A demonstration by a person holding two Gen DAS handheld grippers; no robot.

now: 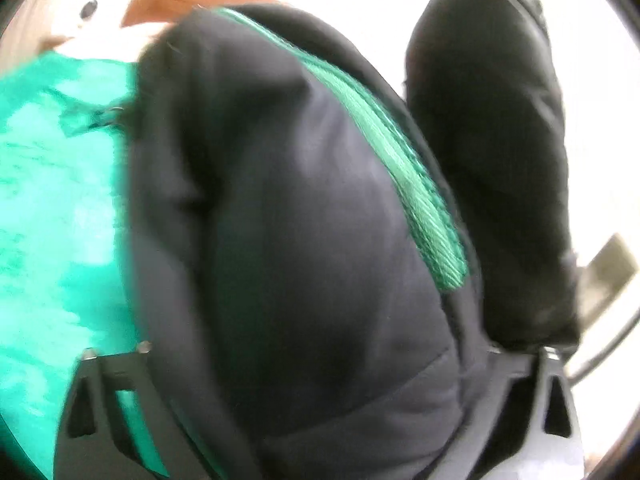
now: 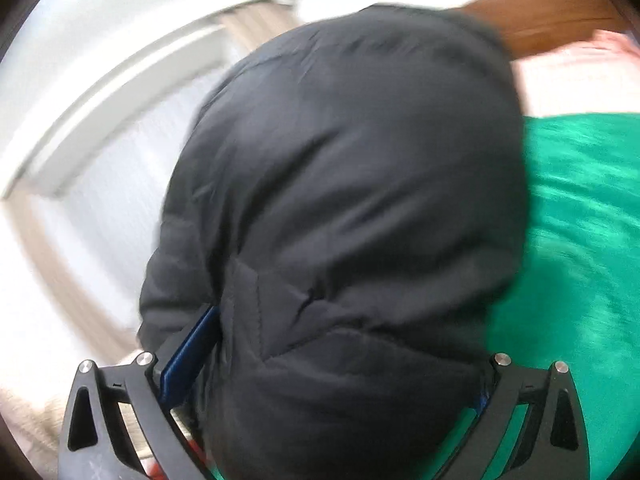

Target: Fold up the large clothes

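Note:
A large black padded jacket (image 1: 304,248) with a green ribbed trim (image 1: 404,168) fills the left wrist view and bulges out between my left gripper's (image 1: 316,364) jaws, which are shut on it. A second black part of it (image 1: 492,152) hangs at the right. In the right wrist view the same black jacket (image 2: 352,200) bulges between my right gripper's (image 2: 320,364) jaws, which are shut on it; a blue finger pad (image 2: 188,356) shows at its left edge. Both views are motion-blurred.
A green cloth (image 1: 56,216) lies under the jacket and also shows in the right wrist view (image 2: 580,240). A brown wooden board (image 2: 560,12) and pale bedding (image 2: 568,84) are behind. White walls and a pale floor strip (image 2: 48,240) lie to the left.

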